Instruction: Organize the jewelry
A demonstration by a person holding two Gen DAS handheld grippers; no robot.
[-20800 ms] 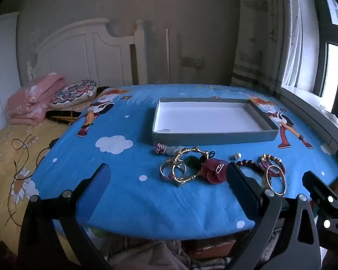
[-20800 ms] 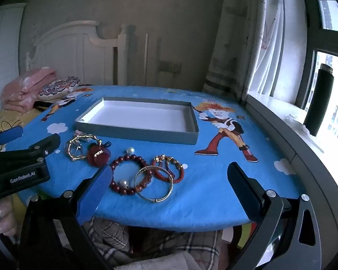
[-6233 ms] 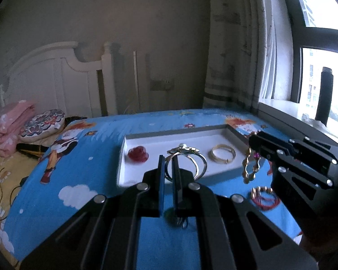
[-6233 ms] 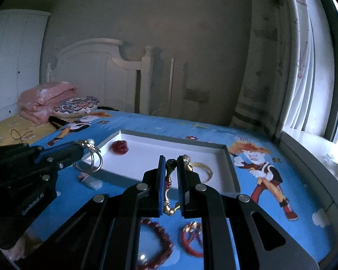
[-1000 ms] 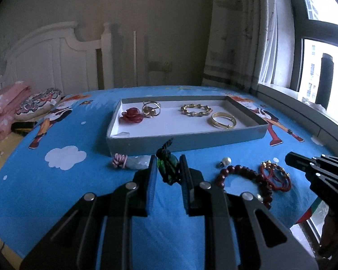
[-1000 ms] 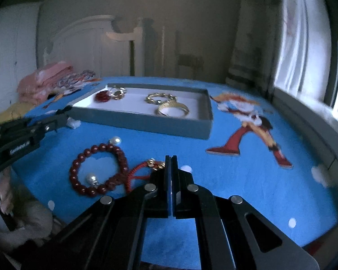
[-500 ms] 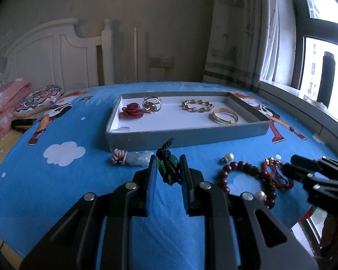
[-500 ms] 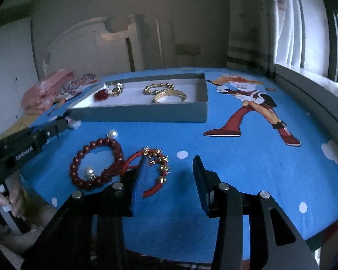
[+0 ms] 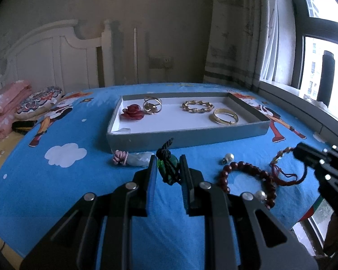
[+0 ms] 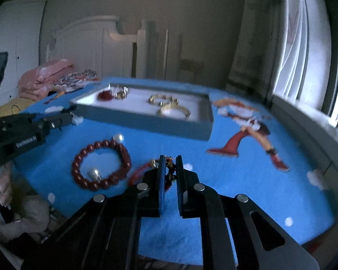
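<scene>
A grey tray (image 9: 187,137) on the blue cloth holds a red flower piece (image 9: 132,111), linked gold rings (image 9: 151,105), a gold chain bracelet (image 9: 197,106) and a gold bangle (image 9: 224,116). My left gripper (image 9: 169,168) is shut on a green pendant with a dark cord (image 9: 167,166), in front of the tray. My right gripper (image 10: 169,168) is shut on a red cord bracelet with gold beads (image 10: 146,167), also seen in the left wrist view (image 9: 284,168). A dark red bead bracelet (image 10: 101,164) lies to its left.
A pink-knotted clear pendant (image 9: 129,159) and a pearl earring (image 9: 227,157) lie by the tray's front wall. A second pearl (image 10: 94,173) sits inside the bead bracelet. Folded pink bedding (image 9: 6,105) lies far left, the window sill (image 9: 304,110) right.
My right gripper has closed on the red cord bracelet; half a second ago its jaws were open around it. The left gripper still holds the green pendant and has barely moved.
</scene>
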